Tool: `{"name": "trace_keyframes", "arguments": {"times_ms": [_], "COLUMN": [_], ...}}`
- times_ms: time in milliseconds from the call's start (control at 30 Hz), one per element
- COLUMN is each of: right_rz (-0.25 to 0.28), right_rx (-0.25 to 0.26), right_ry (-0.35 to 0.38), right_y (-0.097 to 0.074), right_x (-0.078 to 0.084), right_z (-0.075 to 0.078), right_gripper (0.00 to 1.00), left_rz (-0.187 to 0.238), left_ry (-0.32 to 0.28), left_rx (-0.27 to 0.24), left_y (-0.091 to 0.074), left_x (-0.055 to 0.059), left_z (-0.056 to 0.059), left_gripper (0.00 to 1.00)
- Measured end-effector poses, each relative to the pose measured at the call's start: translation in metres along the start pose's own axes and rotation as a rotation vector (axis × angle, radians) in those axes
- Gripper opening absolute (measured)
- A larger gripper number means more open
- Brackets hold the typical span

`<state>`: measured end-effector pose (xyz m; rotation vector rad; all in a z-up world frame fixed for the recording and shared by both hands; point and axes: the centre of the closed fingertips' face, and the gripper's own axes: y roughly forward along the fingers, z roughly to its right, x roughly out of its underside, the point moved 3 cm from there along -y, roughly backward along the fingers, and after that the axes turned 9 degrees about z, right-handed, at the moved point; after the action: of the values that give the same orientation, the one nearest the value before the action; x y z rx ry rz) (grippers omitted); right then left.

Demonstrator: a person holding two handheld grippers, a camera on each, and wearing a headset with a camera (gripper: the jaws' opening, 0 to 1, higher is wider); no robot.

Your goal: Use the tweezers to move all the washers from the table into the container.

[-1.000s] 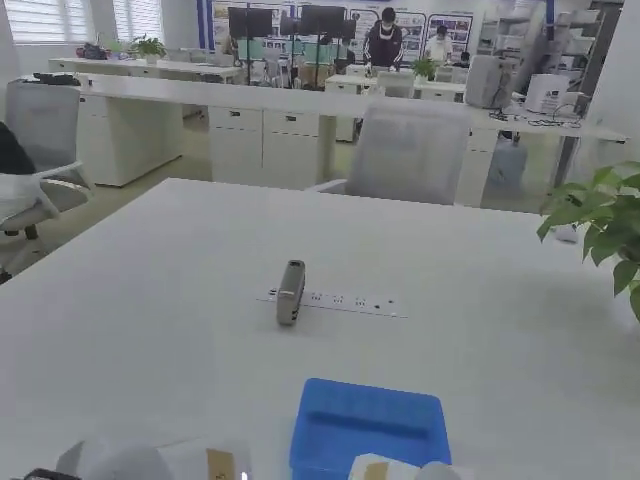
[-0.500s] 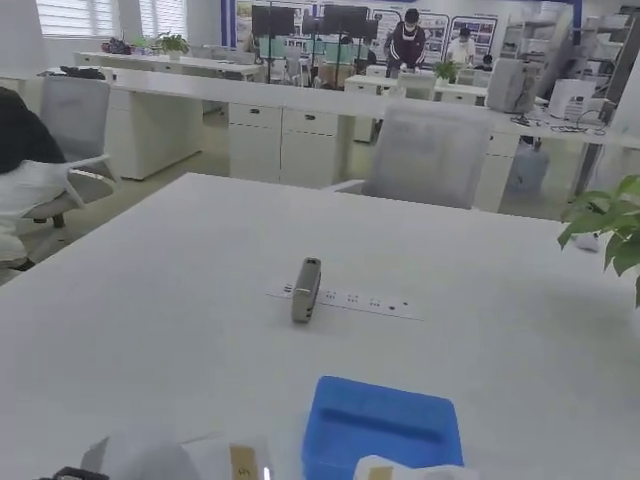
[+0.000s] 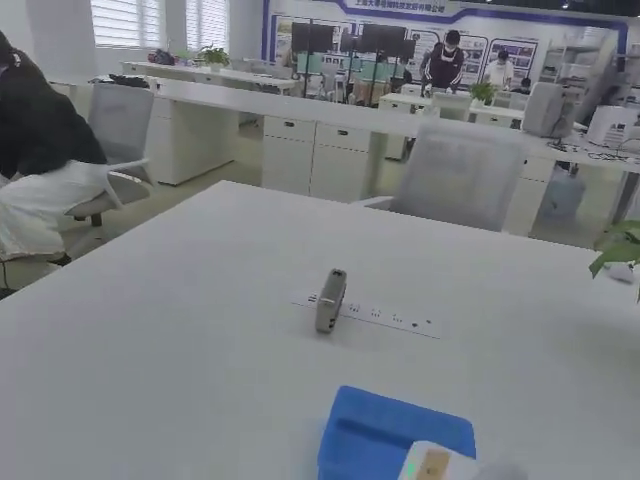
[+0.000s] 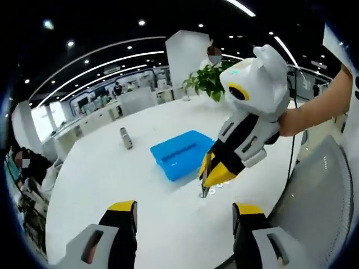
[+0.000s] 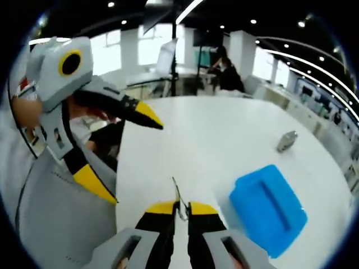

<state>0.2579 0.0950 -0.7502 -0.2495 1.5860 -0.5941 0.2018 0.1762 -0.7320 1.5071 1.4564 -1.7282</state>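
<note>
**A:** What is made out in the head view?

**B:** A white table (image 3: pixel 180 330) is seen. The blue container (image 3: pixel 395 435) lies near its front edge, and a small grey device (image 3: pixel 330 298) stands beyond it beside a socket strip (image 3: pixel 385 315). The washers cannot be picked out; they may simply be too small.

**A:** And in the left gripper view?

**B:** The left gripper (image 4: pixel 184 208) is held with its jaws wide apart and nothing between them. The right gripper (image 4: pixel 212 172) is seen above the table, just beside the container. Its jaws are closed upon the tweezers (image 4: pixel 202 191), whose tips are pointed down at the table top.

**A:** Is that borne out by the right gripper view?

**B:** It is. The jaws are pressed nearly together on the tweezers, and the thin tips stick out ahead. The container is seen off to the right, apart from the tips.

**A:** Which step is judged to be in hand?

**B:** The tweezers are held ready, but no washer is gripped, so a pick is not yet begun. For the next move a washer must first be located. The tips must then be lowered over its edge and pinched gently, since a flat washer on a smooth top may be expected to slide.
</note>
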Motion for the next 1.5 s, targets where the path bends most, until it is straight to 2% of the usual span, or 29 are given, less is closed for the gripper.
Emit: {"name": "trace_keyframes", "arguments": {"times_ms": [67,200,267,400,500,600,700,767,867,1000,1067,1167,1333,1500], "right_rz": [0.034,0.082,0.104,0.136,0.150,0.145,0.138,0.133,0.111,0.083,0.078,0.077,0.069,0.072], "right_rx": [0.038,0.089,0.114,0.165,0.187,0.235,0.258,0.268,0.284,0.287,0.306,0.306,0.315,0.323], "right_ry": [0.031,0.084,0.102,0.145,0.177,0.168,0.175,0.174,0.199,0.238,0.252,0.275,0.275,0.272], "right_y": [-0.007,-0.019,-0.023,-0.027,-0.025,-0.019,-0.008,-0.002,0.012,0.030,0.031,0.036,0.043,0.042], "right_x": [-0.009,-0.025,-0.033,-0.042,-0.044,-0.042,-0.037,-0.032,-0.016,0.003,0.008,0.010,0.013,0.013], "right_z": [0.009,0.029,0.041,0.063,0.076,0.091,0.100,0.104,0.112,0.118,0.122,0.124,0.126,0.127], "right_gripper": [0.03,0.03,0.03,0.03,0.03,0.04,0.04,0.03,0.03,0.02,0.02,0.02,0.01,0.02], "left_rz": [0.021,0.065,0.068,0.069,0.092,0.096,0.096,0.098,0.094,0.062,0.064,0.048,0.032,0.027], "left_ry": [-0.046,-0.059,-0.065,-0.099,-0.106,-0.098,-0.081,-0.102,-0.123,-0.082,-0.074,-0.075,-0.055,-0.058], "left_rx": [-0.054,-0.126,-0.148,-0.164,-0.167,-0.179,-0.202,-0.214,-0.205,-0.194,-0.197,-0.205,-0.211,-0.214], "left_y": [-0.004,-0.007,-0.007,-0.006,-0.003,0.001,0.002,0.001,0.002,0.006,0.005,0.005,0.005,0.005], "left_x": [0.001,0.001,0.001,0.005,0.004,0.006,0.008,0.010,0.012,0.017,0.016,0.019,0.021,0.022], "left_z": [-0.001,-0.008,-0.011,-0.016,-0.017,-0.016,-0.020,-0.023,-0.023,-0.018,-0.019,-0.021,-0.021,-0.022], "left_gripper": [0.78,0.88,0.92,0.93,0.96,0.96,0.99,0.99,0.99,0.99,0.98,0.95,0.95,0.95]}}
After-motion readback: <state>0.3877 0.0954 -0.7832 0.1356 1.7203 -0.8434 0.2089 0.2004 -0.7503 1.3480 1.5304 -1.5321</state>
